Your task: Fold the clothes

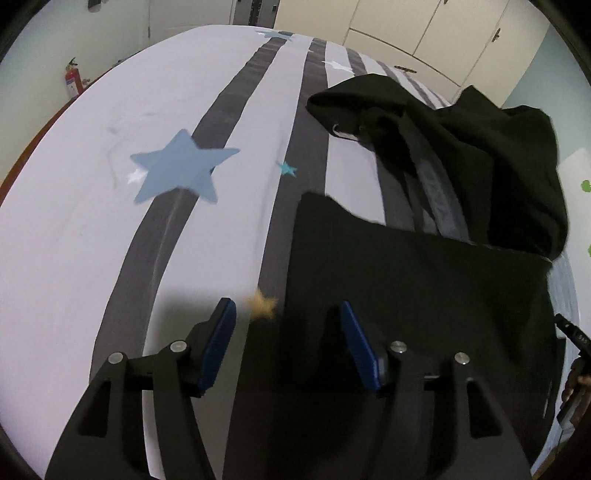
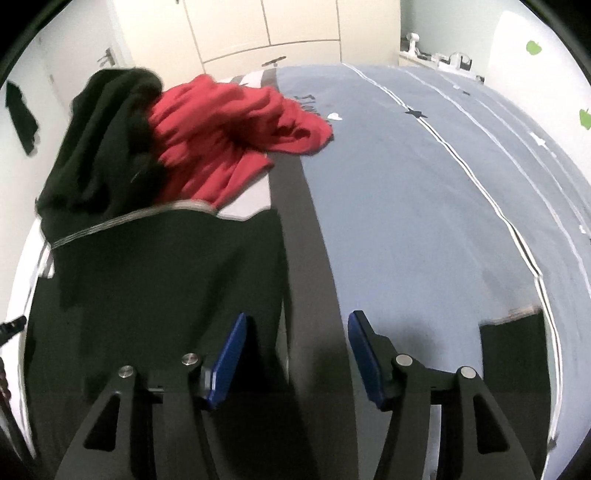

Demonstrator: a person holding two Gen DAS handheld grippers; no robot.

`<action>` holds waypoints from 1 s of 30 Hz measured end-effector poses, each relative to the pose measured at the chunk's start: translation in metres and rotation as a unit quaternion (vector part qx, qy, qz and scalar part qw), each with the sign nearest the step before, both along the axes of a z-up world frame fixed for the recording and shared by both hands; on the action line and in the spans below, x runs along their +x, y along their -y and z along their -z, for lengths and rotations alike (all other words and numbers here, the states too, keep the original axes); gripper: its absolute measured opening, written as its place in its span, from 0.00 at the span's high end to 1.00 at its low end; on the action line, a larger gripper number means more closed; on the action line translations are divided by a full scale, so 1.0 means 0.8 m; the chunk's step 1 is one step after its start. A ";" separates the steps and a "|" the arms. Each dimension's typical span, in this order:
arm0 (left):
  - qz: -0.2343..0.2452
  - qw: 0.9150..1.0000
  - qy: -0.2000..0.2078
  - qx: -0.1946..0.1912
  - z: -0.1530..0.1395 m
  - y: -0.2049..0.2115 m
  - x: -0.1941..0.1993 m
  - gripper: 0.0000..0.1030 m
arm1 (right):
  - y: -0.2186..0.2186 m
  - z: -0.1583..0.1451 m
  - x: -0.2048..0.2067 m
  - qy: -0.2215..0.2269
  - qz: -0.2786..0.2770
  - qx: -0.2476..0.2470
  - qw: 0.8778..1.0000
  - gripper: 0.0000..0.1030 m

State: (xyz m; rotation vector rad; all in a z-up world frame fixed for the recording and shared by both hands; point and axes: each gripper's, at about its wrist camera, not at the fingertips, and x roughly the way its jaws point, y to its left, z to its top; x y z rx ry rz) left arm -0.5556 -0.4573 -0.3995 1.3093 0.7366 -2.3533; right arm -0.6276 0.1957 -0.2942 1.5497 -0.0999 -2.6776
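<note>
A flat black garment [image 1: 417, 295] lies on the striped bedsheet [image 1: 92, 229]; its left edge runs under my left gripper [image 1: 288, 310], which is open and empty just above it. The same garment [image 2: 155, 280] shows in the right wrist view, its right edge under my right gripper [image 2: 297, 321], also open and empty. A crumpled black garment [image 1: 461, 155] lies behind the flat one, also seen in the right wrist view [image 2: 99, 147]. A red garment [image 2: 236, 136] is bunched beside it.
The bed fills both views, with a blue cover [image 2: 424, 206] to the right. Cream wardrobe doors [image 1: 424, 33] stand behind the bed. A red fire extinguisher [image 1: 72, 79] stands by the far left wall. A dark box [image 2: 513, 354] sits at the bed's right edge.
</note>
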 end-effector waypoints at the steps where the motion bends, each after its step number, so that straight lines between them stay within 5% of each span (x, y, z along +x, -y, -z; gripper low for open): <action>1: 0.002 1.000 -0.001 0.004 0.003 0.001 -0.007 0.45 | 0.000 0.004 -0.009 0.002 0.001 -0.011 1.000 0.48; 7: 0.026 0.999 0.013 -0.025 0.014 -0.007 -0.031 0.45 | 0.014 0.032 -0.045 0.025 -0.002 -0.014 1.000 0.48; 13: 0.037 0.997 0.019 -0.069 0.012 -0.010 -0.036 0.96 | 0.017 0.046 -0.058 0.029 -0.001 0.003 1.000 0.93; 18: 0.030 0.995 0.024 -0.087 0.002 0.002 -0.027 0.97 | 0.018 0.029 -0.062 0.006 0.002 0.049 0.999 0.98; 22: 0.016 0.996 0.038 -0.081 0.012 0.013 -0.020 0.84 | -0.018 0.042 -0.069 0.029 0.058 0.082 0.995 1.00; 23: -0.005 0.996 0.038 -0.077 0.009 0.019 -0.019 0.64 | -0.027 0.043 -0.068 0.031 0.064 0.074 0.995 1.00; 25: -0.048 0.996 0.029 -0.076 -0.002 0.030 -0.016 0.44 | -0.044 0.042 -0.067 0.030 0.075 0.059 0.995 0.99; 28: -0.075 0.994 -0.022 -0.078 -0.034 0.034 -0.017 0.40 | -0.042 0.015 -0.067 -0.004 0.057 0.036 0.998 0.95; 30: -0.036 0.996 -0.058 -0.054 -0.050 0.021 -0.031 0.35 | -0.031 -0.005 -0.068 -0.025 0.031 0.009 0.999 0.83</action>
